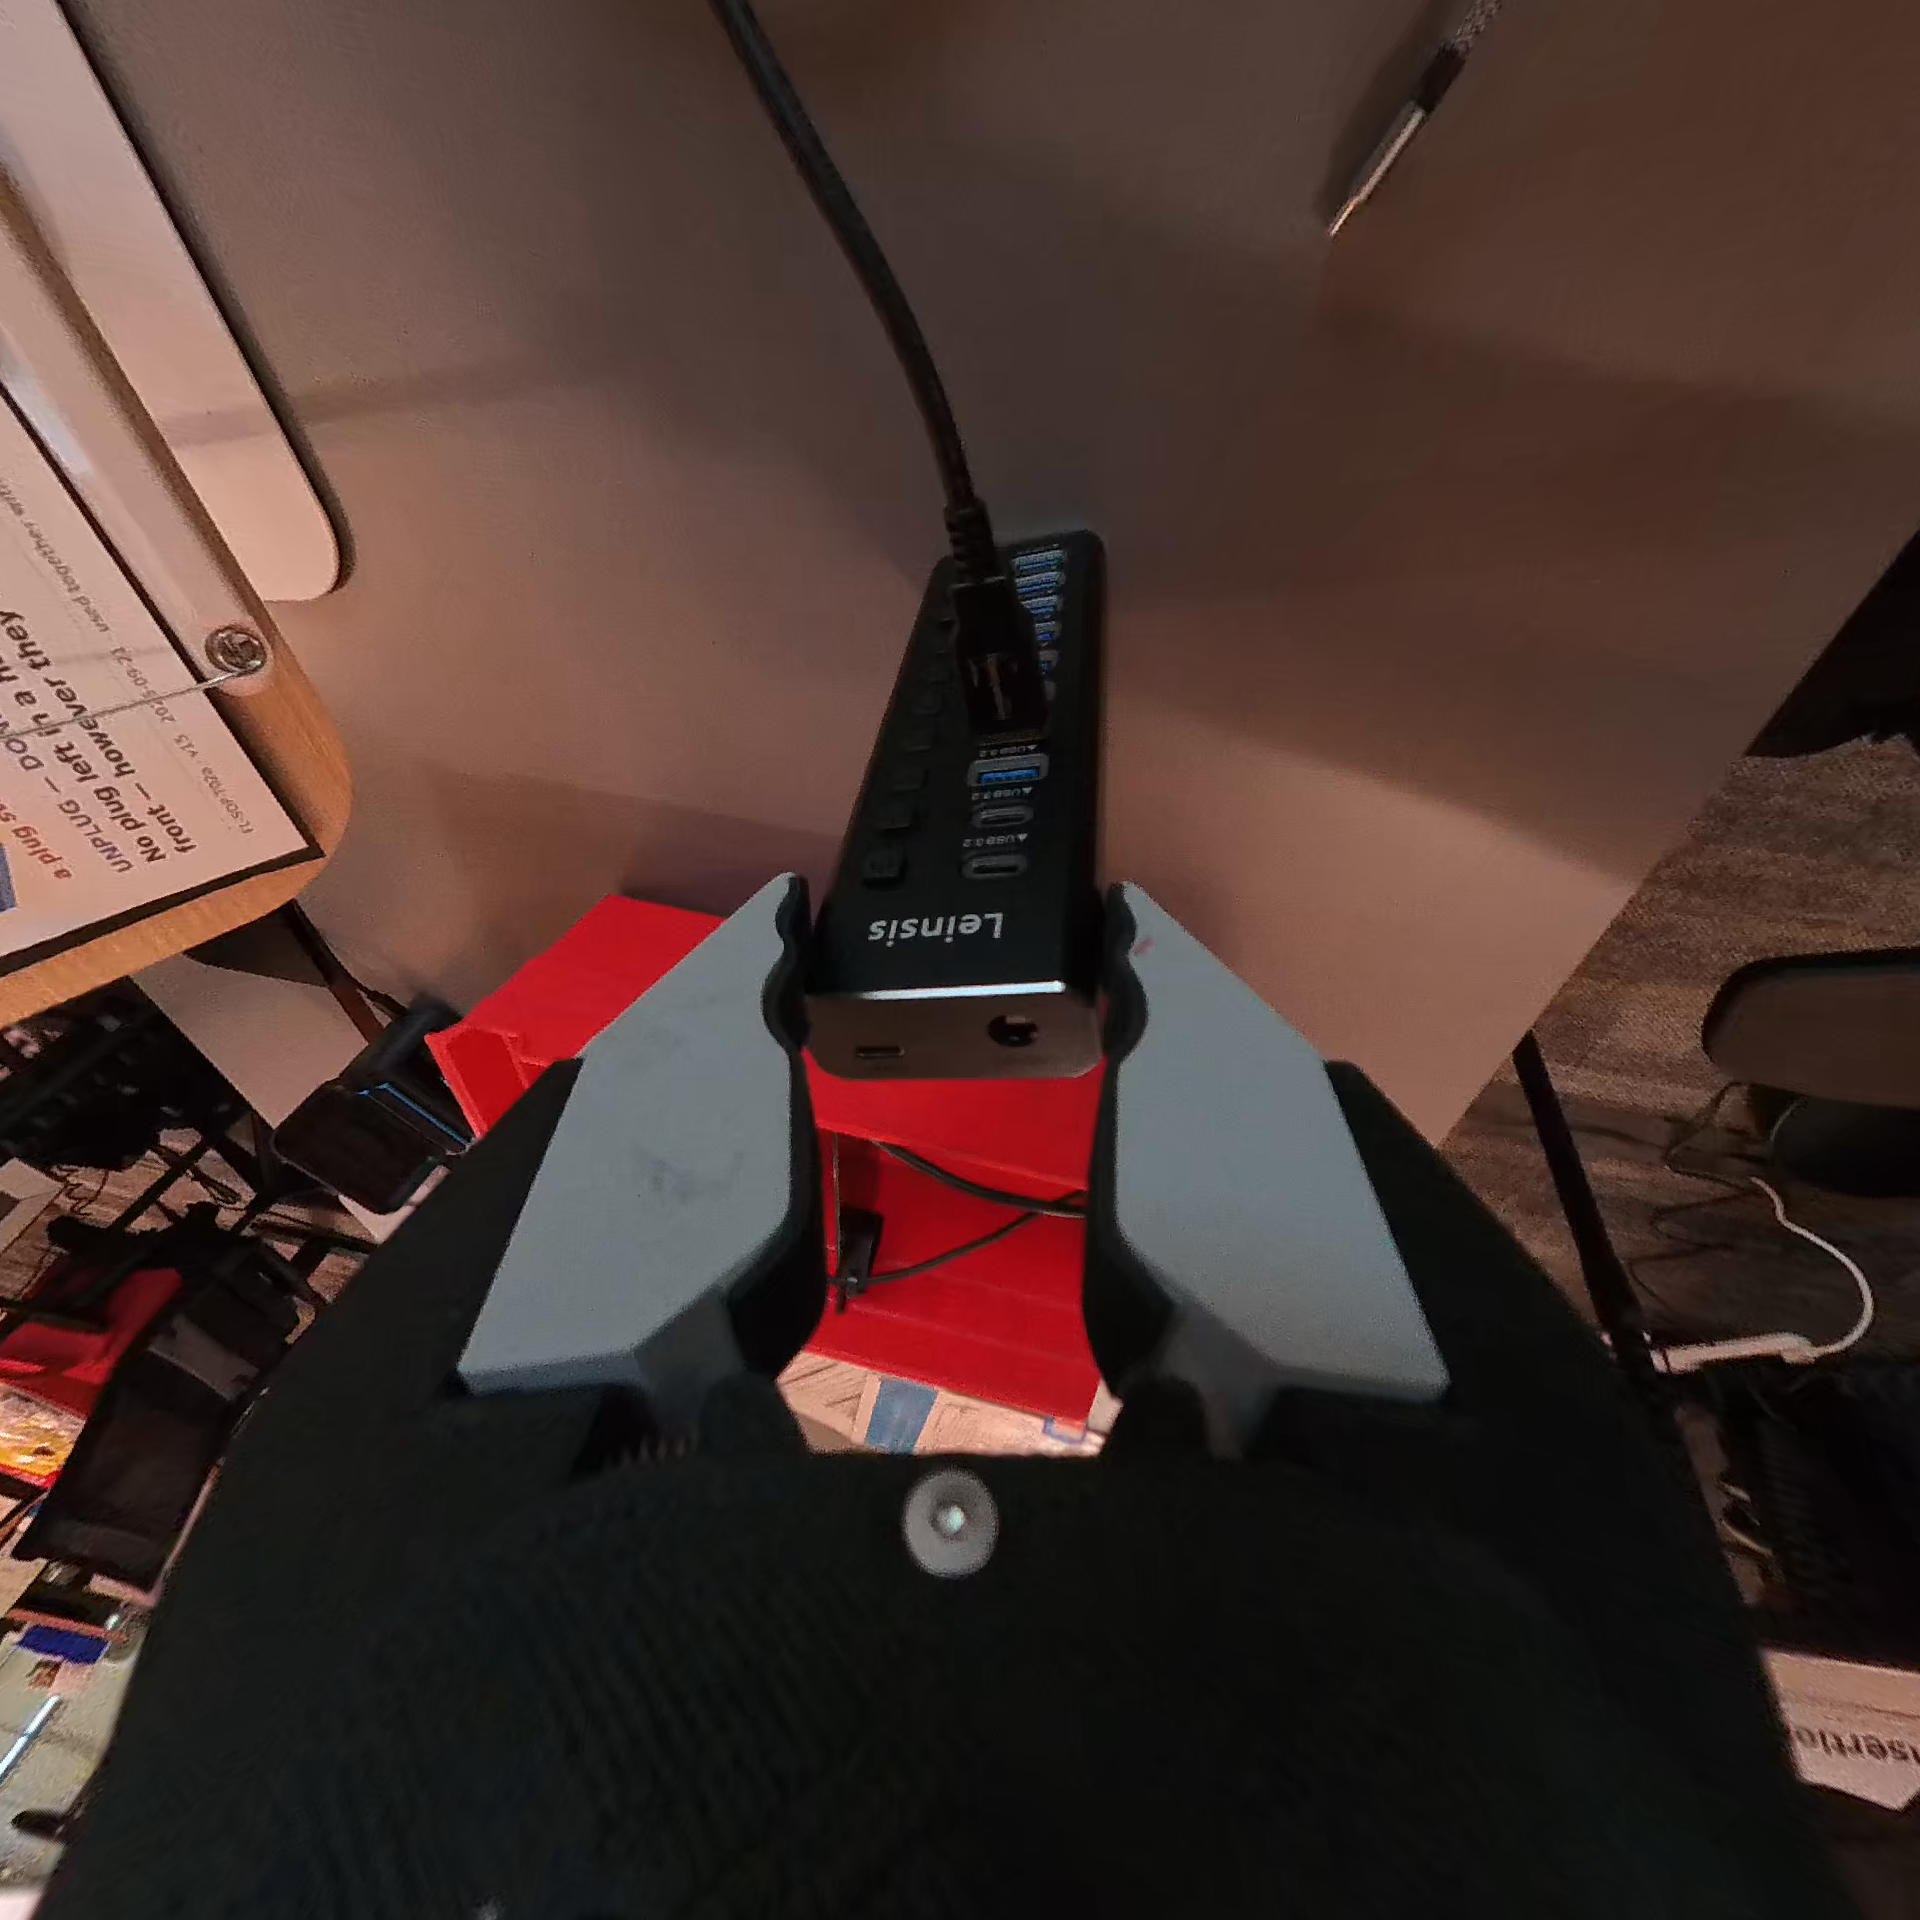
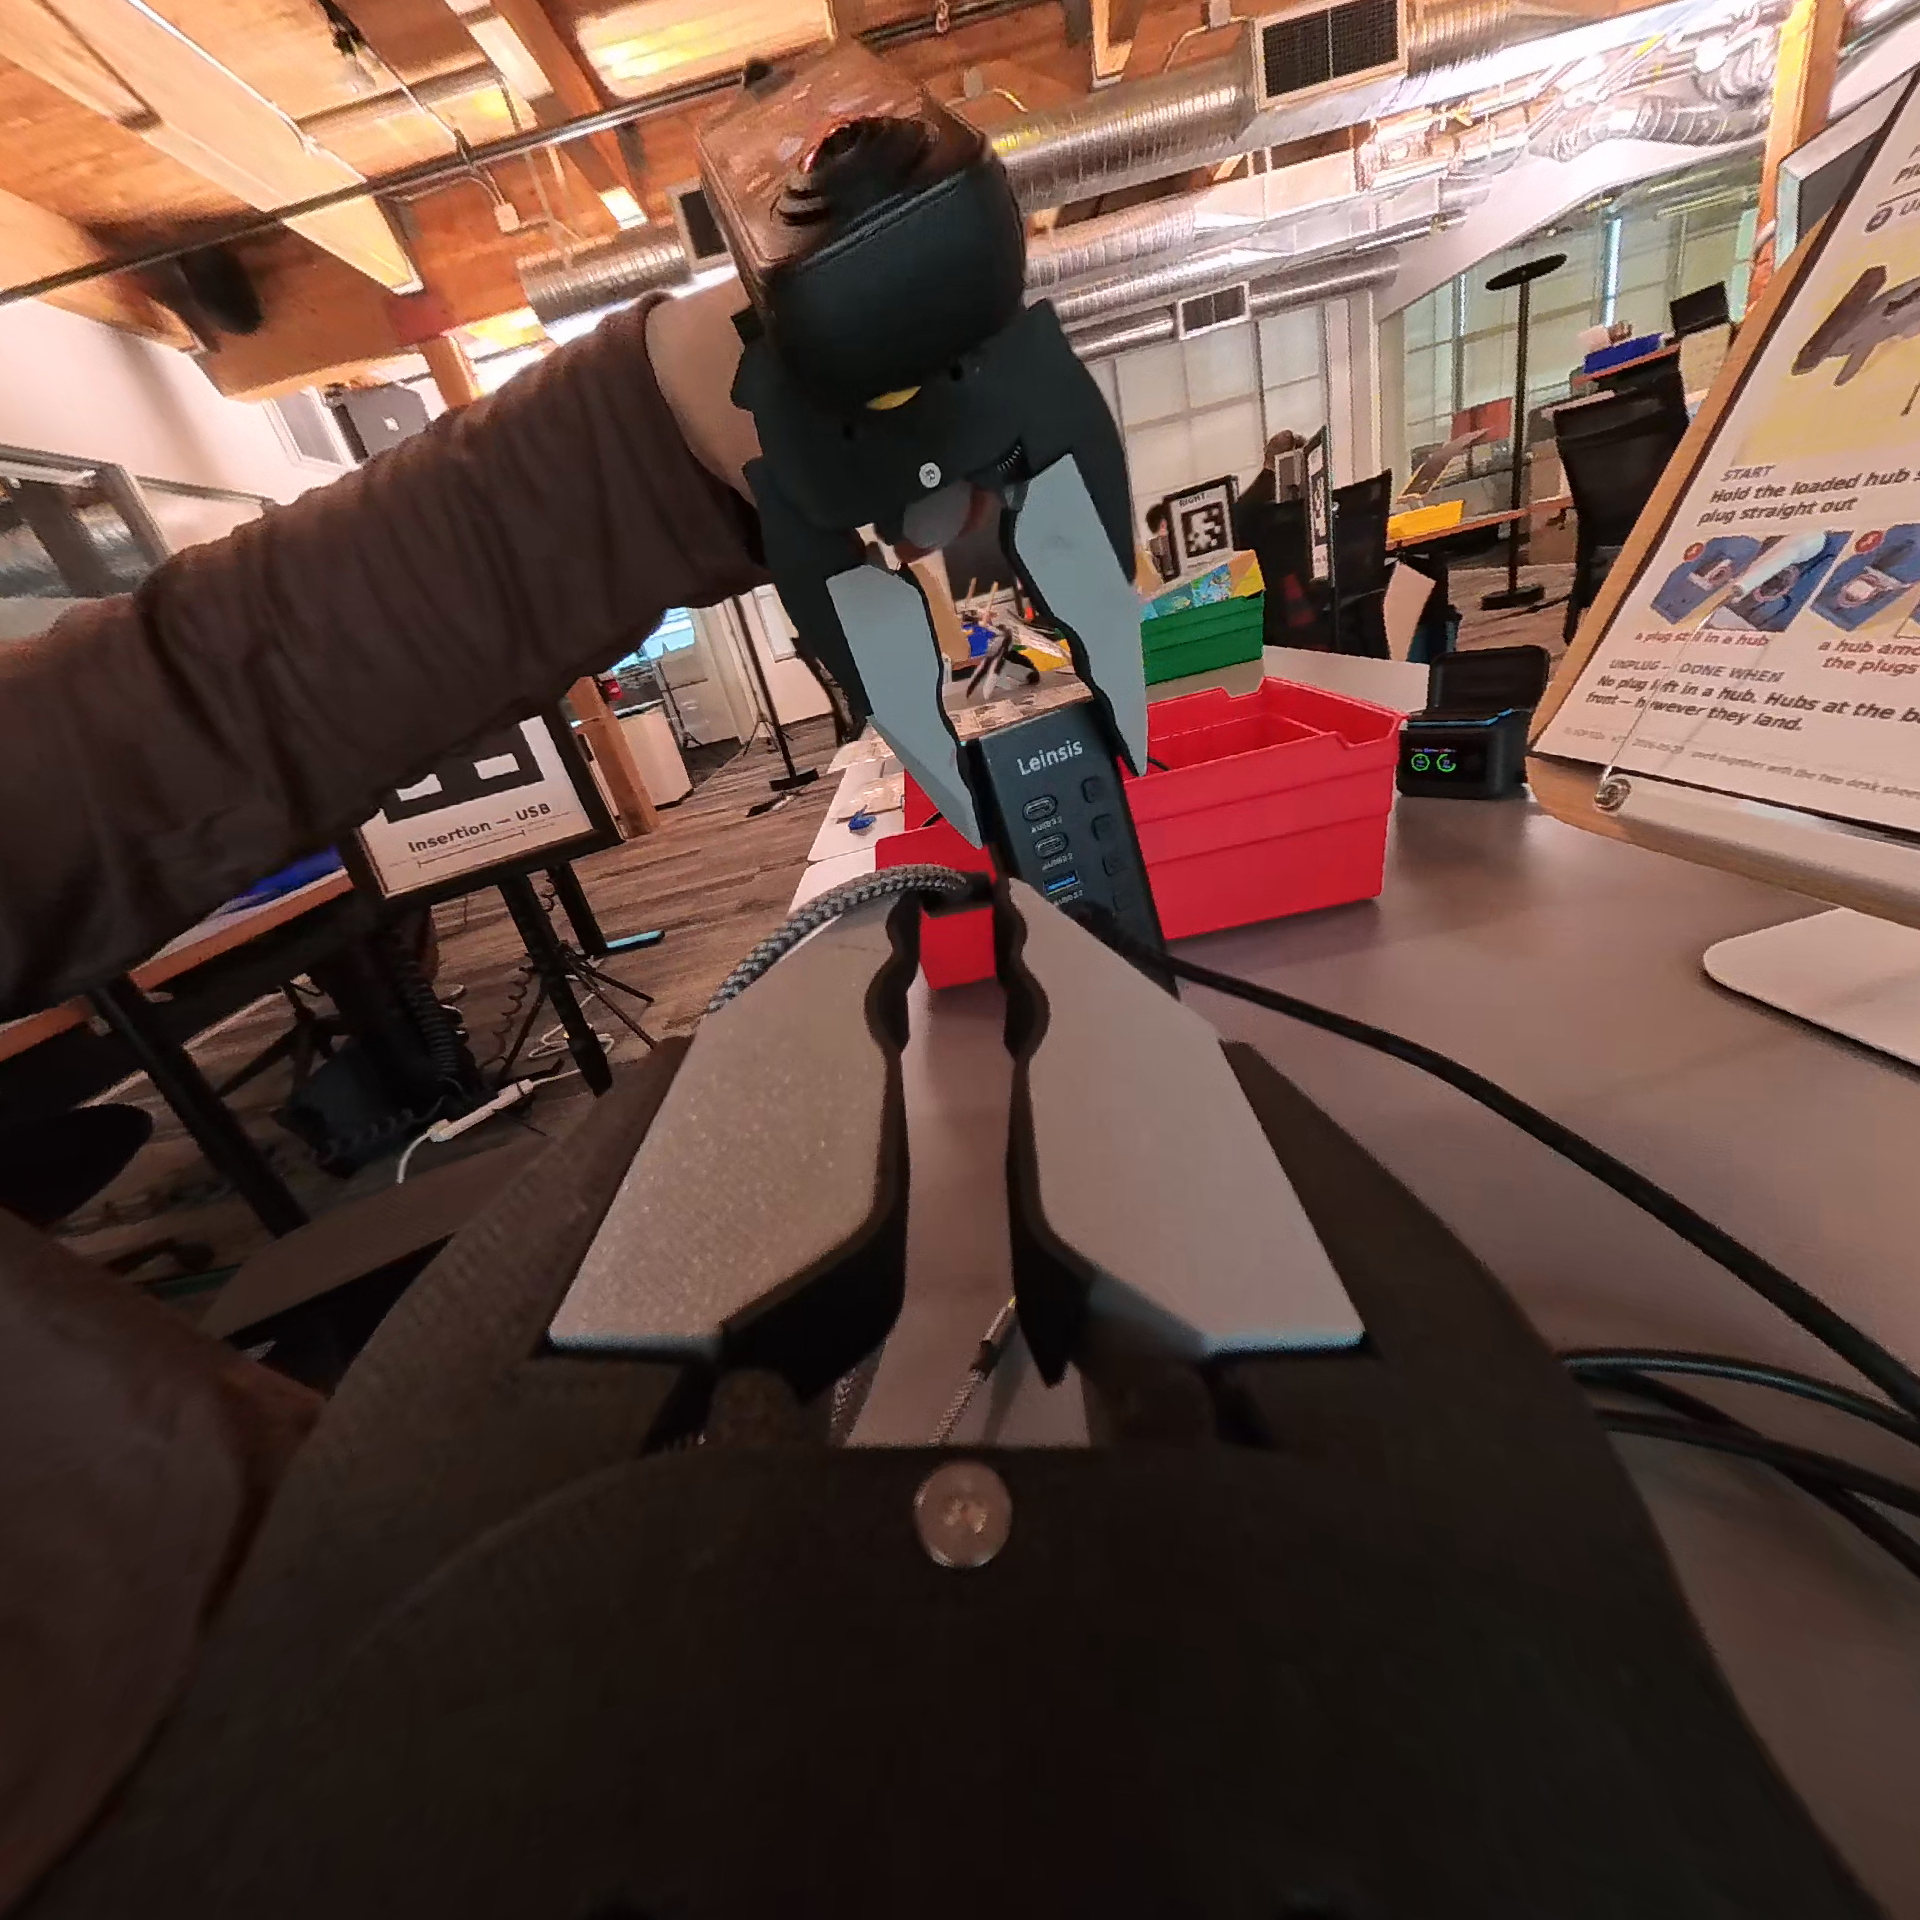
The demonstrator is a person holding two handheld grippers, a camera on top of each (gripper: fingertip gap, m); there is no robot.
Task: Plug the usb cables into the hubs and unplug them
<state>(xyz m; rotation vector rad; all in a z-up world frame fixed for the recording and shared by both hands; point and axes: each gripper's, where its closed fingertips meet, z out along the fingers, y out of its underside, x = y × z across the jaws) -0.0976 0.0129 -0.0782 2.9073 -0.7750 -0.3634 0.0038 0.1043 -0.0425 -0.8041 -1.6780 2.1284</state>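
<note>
We clamp the black hub by its end in our left gripper, near the bench's left edge beside the red bin; our right gripper pinches the braided cable's plug at the hub.

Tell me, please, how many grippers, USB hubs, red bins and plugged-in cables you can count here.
Grippers: 2, the left gripper and the right gripper
USB hubs: 1, the black hub
Red bins: 1, the red bin
Plugged-in cables: 1, the braided cable
Total: 5
</note>
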